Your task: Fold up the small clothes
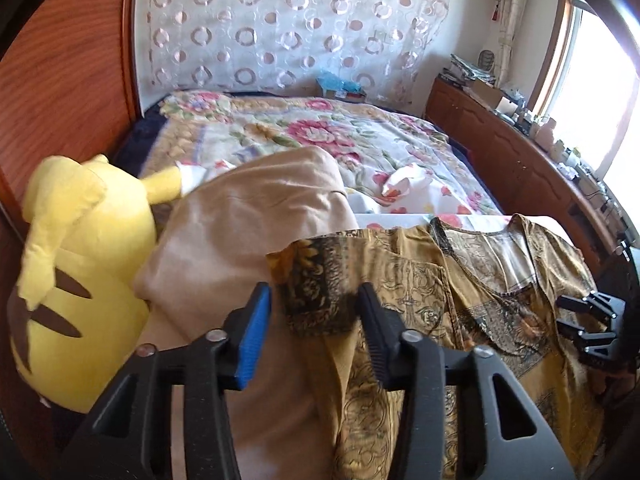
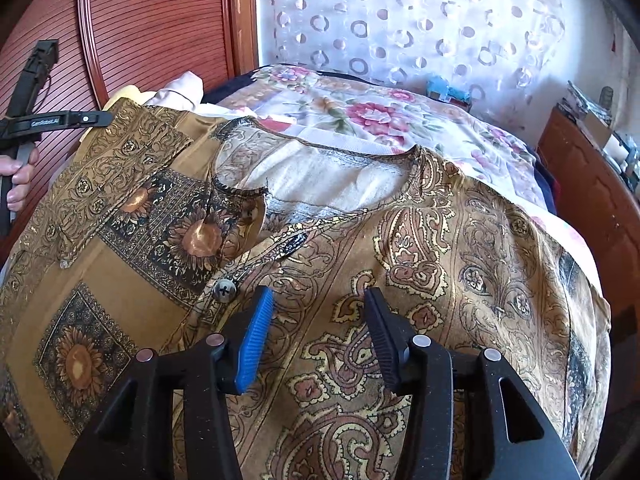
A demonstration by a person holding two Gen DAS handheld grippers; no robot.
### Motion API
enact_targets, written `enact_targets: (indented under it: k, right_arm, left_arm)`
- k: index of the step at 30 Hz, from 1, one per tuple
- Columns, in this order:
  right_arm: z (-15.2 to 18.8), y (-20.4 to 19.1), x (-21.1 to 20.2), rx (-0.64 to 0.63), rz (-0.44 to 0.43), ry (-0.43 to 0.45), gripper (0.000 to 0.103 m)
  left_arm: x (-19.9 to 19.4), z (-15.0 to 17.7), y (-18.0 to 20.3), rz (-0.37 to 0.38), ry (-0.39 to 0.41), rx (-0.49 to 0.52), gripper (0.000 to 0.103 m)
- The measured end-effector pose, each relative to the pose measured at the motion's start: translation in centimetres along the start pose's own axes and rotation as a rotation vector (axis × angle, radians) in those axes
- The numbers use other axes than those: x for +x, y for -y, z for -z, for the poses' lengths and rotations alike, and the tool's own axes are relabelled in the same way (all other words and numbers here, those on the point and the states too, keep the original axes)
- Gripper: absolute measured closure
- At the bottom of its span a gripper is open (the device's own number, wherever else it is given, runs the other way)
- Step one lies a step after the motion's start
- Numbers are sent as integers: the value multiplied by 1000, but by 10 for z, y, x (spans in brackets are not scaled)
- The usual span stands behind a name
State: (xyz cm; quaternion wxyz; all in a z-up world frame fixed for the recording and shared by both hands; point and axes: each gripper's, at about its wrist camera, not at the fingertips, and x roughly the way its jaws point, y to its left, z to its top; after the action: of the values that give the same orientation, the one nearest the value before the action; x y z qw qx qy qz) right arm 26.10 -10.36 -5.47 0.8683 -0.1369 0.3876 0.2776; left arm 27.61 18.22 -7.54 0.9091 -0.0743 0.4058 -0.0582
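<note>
One patterned shirt (image 2: 400,264) on bed, one yellow plush toy (image 1: 80,280), two grippers, left gripper (image 1: 316,304) and right gripper (image 2: 318,312) jaws spread, pinching nothing.

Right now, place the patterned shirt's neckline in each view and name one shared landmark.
Left wrist: neckline sits right of centre, beyond the left gripper.
Right wrist: neckline sits upper centre, beyond the right gripper.
Shared landmark: the circle-patterned curtain behind the bed.

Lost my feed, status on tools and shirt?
Both tools open: left tool at shirt's folded sleeve edge, right tool over its front. Plush toy beside, clear.
</note>
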Motion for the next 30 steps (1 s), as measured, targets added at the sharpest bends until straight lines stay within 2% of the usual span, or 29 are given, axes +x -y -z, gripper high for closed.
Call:
enact_targets:
  k: [1,2,3,4,6,8,9,10,11,18,20,24,28,30]
  right_arm:
    - [0,0,0,0,-1,-1,53]
    - [0,0,0,0,-1,-1,53]
    - [-1,0,-1,-1,-1,-1,53]
    - [-1,0,0,-1,-2,-1,53]
    - [-1,1,0,0,-4,-2,52]
    - [-1,1,0,0,-5,-2,52]
    - [-1,1,0,0,-5,-2,52]
    - [-1,1,0,0,-5,-2,52]
    - [-1,1,0,0,-4,-2,52]
    - [-1,1,0,-1,-4,-2,52]
    - [-1,1,0,-1,-4,-2,51]
    - [-1,0,0,-3,-2,-2,51]
    - [-1,0,1,-5,1,-1,51]
    - [-1,1,2,-5,2,-1,50]
  left_arm:
    - [2,-2,0,14,-7,0,67]
    - [3,-3,0,21,-11,7,76]
    - [3,-5,1,22,-13,19,90]
    - [2,-6,2,21,-10,25,96]
    - [-5,-11,2,10,16,36,98]
    - [-14,-18,-2,-25,47,37,98]
    - [-13,-21,-5,-58,51,39,98]
    - [-11,-24,-9,-124,47,49,98]
    - [-9,-25,-13,-143,37,48,98]
    - [-25,-22,-5,-110,60,65,98]
    - [-32,-22,1,-126,76,70,98]
    - [-48,-21,16,-135,120,102,79]
    - [-50,-13,35,-97,111,129,73]
    - [-48,-8,43,-79,107,137,65]
